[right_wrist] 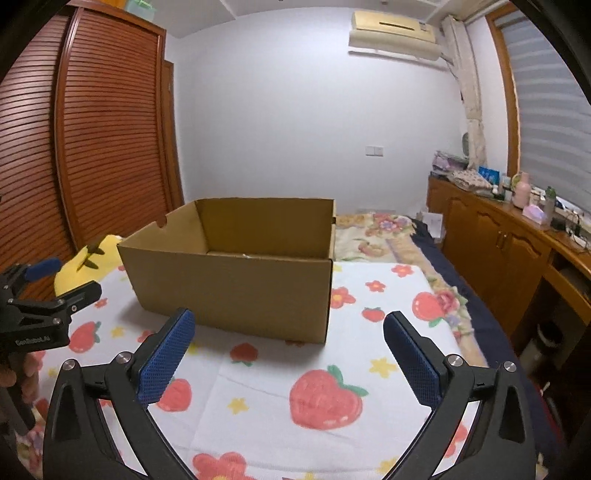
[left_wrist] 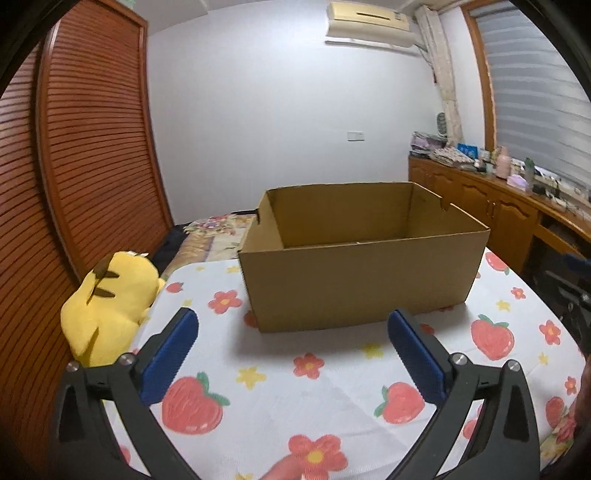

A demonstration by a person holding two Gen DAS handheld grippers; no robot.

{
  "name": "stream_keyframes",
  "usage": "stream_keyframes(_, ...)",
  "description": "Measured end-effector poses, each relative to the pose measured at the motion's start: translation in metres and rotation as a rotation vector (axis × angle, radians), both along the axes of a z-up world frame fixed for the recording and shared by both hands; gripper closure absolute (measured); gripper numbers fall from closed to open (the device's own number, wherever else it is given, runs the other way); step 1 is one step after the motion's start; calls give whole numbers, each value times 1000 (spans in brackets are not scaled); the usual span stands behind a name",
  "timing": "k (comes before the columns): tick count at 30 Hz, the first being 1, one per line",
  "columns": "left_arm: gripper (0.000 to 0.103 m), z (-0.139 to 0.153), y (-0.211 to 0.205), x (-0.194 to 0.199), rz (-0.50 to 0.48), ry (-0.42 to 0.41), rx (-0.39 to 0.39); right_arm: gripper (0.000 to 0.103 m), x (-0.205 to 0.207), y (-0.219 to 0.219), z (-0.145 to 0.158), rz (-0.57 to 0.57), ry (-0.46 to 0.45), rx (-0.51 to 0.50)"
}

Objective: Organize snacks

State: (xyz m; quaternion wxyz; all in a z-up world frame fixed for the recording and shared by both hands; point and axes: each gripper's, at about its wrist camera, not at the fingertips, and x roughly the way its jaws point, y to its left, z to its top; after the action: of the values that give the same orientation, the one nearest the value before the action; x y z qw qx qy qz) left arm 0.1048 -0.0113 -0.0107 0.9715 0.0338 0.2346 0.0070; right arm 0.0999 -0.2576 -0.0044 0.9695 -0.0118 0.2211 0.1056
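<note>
While both grippers' fingers (left_wrist: pixel 291 328) (right_wrist: pixel 288 328) gape empty, the cardboard box (left_wrist: pixel 354 284) sits just beyond, seemingly empty.

The near wall of the cardboard box (left_wrist: pixel 362 284) hides most of its floor, so its contents cannot be told. The yellow plush toy (left_wrist: pixel 107 306) at the cloth's left edge is half hidden behind the box in the right wrist view. Items on the wooden sideboard (right_wrist: pixel 498 236) are too small to identify.

Yellow plush toy (left_wrist: pixel 110 306) at left edge of strawberry-print cloth (left_wrist: pixel 332 387). Slatted wooden wardrobe (left_wrist: pixel 92 147) behind it, air conditioner (left_wrist: pixel 369 24) on wall, cluttered wooden cabinet (right_wrist: pixel 498 240) right.
</note>
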Motion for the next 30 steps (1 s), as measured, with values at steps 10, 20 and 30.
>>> stream_keyframes(10, 0, -17, 8, -29, 27, 39, 5, 0, -24, 4, -16, -15, -6, -12)
stream_keyframes(20, 0, -26, 7, -35, 8, 60, -15, 0, -30, 3, -20, -23, -6, -11)
stream_keyframes(30, 0, -23, 9, -38, 11, 42, -14, 0, -32, 3, -19, -30, -15, -20)
